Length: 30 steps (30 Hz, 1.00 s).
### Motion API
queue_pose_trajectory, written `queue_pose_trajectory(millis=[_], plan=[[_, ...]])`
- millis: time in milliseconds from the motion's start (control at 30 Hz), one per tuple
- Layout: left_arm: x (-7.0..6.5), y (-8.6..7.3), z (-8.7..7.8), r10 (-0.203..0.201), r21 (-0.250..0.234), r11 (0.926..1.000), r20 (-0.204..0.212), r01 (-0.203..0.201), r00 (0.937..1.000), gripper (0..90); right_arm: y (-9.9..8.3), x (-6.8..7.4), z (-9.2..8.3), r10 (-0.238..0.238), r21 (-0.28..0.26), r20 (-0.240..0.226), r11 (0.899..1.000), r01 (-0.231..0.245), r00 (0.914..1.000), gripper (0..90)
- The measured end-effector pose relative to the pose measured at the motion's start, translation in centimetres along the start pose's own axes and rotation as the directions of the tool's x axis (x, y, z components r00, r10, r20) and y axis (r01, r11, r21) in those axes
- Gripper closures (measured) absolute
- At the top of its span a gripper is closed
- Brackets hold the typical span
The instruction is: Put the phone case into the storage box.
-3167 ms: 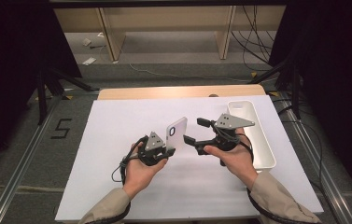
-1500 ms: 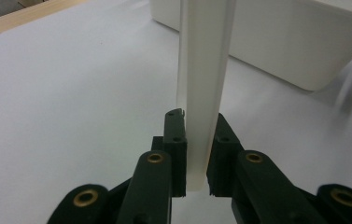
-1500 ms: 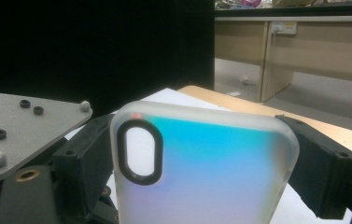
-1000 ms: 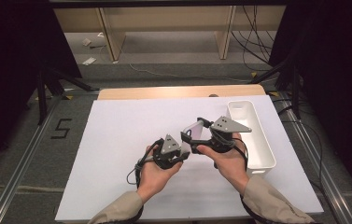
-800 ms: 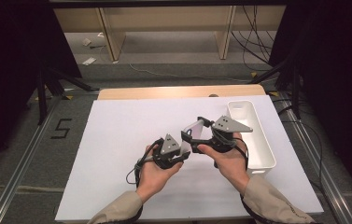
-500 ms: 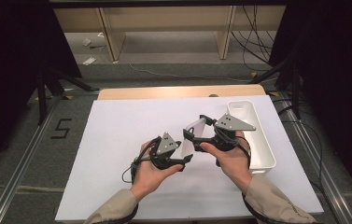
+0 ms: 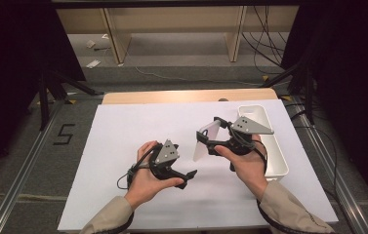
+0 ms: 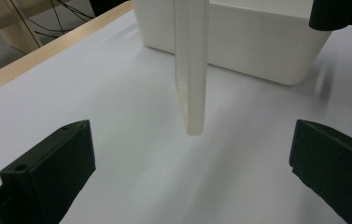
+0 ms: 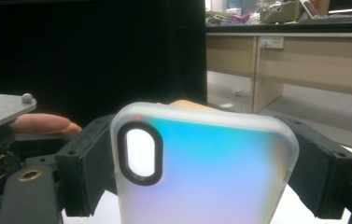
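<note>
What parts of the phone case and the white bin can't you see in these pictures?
- Phone case: its bottom is cut off by the edge of the right gripper view.
- Phone case, left gripper view: edge-on, so its faces are hidden.
- White bin: in the high view, the right gripper and hand cover part of its inside.

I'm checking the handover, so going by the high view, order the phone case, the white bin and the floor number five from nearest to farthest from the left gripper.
1. Phone case: just right of the left gripper, held upright in the right gripper.
2. White bin: farther right, at the table's right edge.
3. Number five: on the floor, off the table to the left.
</note>
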<state>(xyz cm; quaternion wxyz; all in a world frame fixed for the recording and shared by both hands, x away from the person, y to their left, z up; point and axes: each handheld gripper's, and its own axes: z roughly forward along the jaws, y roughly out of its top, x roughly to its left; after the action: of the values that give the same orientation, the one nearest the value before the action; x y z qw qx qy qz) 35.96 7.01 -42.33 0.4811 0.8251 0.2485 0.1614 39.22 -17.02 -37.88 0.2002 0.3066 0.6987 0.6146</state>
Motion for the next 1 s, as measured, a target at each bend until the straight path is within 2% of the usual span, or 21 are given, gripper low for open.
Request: queue_pose_trajectory(millis=[267, 633, 1000], plan=[[0.6, -0.9, -1.2, -0.004, 0.003, 1.0000, 0.004, 0.004, 1.0000, 0.0, 0.5, -0.8, -0.6, 0.006, -0.015, 0.019, 1.000, -0.006, 0.9998, 18.1], [1.6, -2.2, -2.8, -0.019, 0.006, 0.9998, -0.029, 0.019, 0.9994, 0.0, 0.9, -1.6, -1.0, 0.009, -0.034, 0.038, 0.999, -0.008, 0.9992, 18.2], [2.5, -3.3, -4.3, -0.033, 0.011, 0.9994, -0.061, 0.034, 0.9976, 0.0, 1.1, -2.1, -1.3, 0.015, -0.027, 0.061, 1.000, -0.013, 0.9980, 18.2]])
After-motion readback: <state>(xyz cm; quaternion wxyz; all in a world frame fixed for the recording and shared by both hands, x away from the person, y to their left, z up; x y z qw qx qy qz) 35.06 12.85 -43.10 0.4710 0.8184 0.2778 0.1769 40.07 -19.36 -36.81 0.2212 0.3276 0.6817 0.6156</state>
